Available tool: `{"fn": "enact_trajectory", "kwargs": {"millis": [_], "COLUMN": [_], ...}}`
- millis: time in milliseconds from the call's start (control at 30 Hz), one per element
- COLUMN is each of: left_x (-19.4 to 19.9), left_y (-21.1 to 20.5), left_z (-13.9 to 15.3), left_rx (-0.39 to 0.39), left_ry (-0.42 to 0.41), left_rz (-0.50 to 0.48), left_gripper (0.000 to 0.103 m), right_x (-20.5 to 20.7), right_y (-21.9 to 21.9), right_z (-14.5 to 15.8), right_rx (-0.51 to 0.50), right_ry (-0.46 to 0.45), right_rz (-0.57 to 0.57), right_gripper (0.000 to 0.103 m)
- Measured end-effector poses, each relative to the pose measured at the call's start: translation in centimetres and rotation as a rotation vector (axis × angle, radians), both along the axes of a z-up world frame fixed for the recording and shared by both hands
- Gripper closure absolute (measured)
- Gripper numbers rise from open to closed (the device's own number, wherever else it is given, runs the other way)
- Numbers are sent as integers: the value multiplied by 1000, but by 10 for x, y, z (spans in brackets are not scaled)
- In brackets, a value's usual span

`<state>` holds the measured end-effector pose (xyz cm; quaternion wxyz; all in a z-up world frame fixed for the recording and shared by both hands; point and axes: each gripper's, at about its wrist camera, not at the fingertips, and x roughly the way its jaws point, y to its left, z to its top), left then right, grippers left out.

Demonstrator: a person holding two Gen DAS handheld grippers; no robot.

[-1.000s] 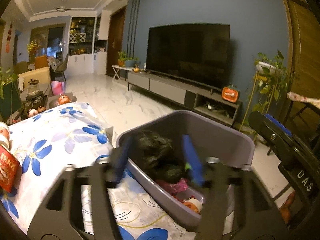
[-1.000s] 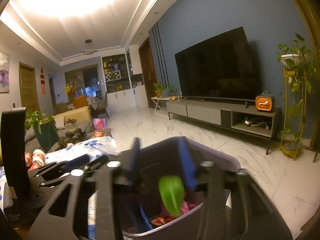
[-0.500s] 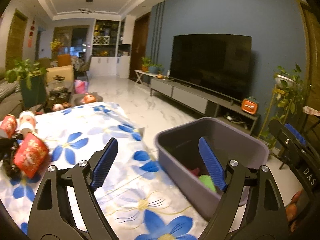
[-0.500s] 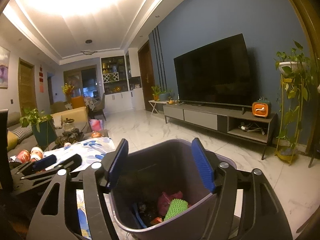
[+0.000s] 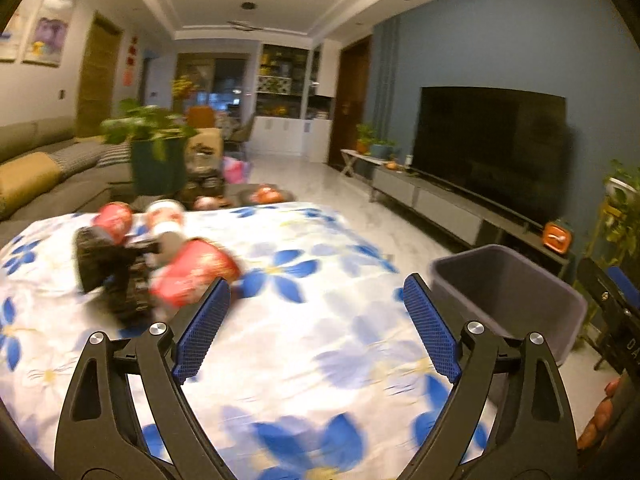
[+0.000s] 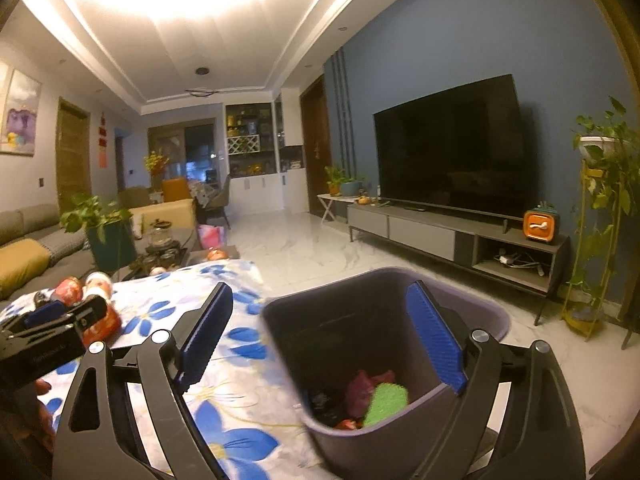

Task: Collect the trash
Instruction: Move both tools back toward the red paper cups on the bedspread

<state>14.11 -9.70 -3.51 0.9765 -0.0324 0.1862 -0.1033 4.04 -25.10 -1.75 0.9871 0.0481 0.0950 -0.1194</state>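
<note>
A grey trash bin stands at the right edge of the table with the blue-flowered cloth. My left gripper hangs over the cloth, its jaws opening with nothing between them. Ahead and to its left, blurred, lie a red packet, a dark lump and two red-and-white cans. My right gripper is over the bin, its jaws also opening and empty. Inside lie a green piece and pink trash. The left gripper shows at the left edge.
A large TV on a low stand lines the blue wall, with a tall plant stand at the right. A sofa and a potted plant sit beyond the table. Marble floor lies between.
My left gripper has opened, left dark trash in the bin and swung left over the table. My right gripper has opened and the green piece has dropped into the bin.
</note>
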Motion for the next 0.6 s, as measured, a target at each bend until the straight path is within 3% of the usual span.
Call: {"fn": "enact_trajectory", "kwargs": {"millis": [167, 600], "left_x": [-7, -17], "left_y": [44, 141], "left_z": [-3, -1], "left_rx": [33, 6], "left_ry": [-6, 8], "left_rz": [117, 296], "left_gripper": [16, 16], "right_x": [10, 39], "right_y": [35, 111], "right_z": [-3, -10], "right_rx": [-5, 3], "right_ry": [14, 37], "right_rz": [65, 217], "right_gripper": [16, 16]}}
